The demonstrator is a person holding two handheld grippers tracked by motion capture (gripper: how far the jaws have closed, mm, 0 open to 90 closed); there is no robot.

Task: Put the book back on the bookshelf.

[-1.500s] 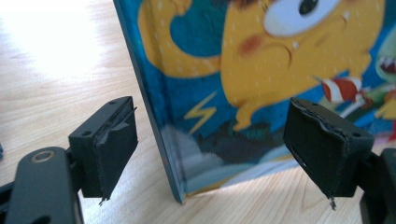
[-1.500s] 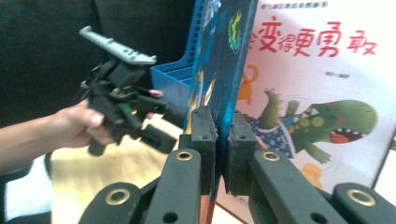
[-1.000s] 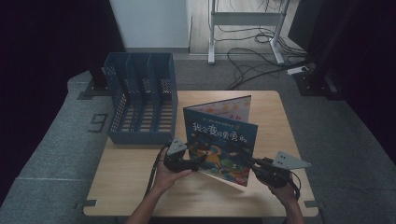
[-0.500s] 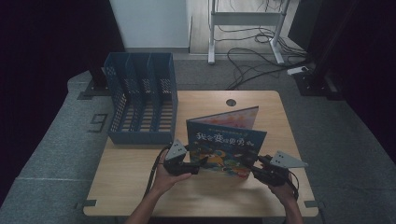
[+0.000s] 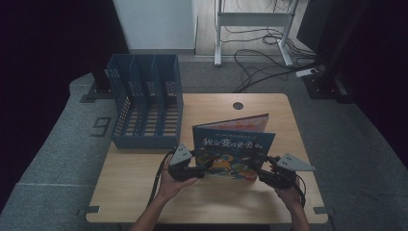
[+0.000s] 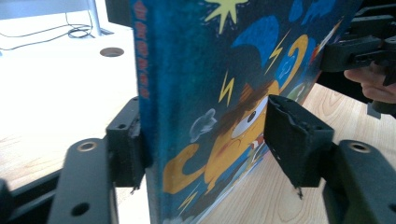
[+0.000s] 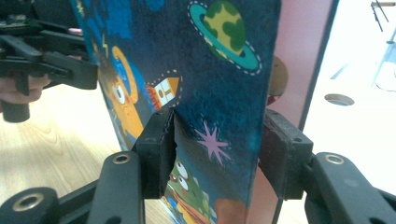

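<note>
Book (image 5: pixel 234 149) stands up in the middle of the counter (image 5: pixel 144 192), left claw (image 5: pixel 198 172) and right claw (image 5: pixel 259 174) clamped on its sides, and could tip if one slips.

Both forearms reach forward, the left gripper (image 5: pixel 201 169) and right gripper (image 5: pixel 260 174) pointing inward, fingers (image 6: pixel 123 144) partly closed.

Blue slotted file rack (image 5: pixel 144 103), wooden table (image 5: pixel 144 187), floor cables (image 5: pixel 260 53)
</note>
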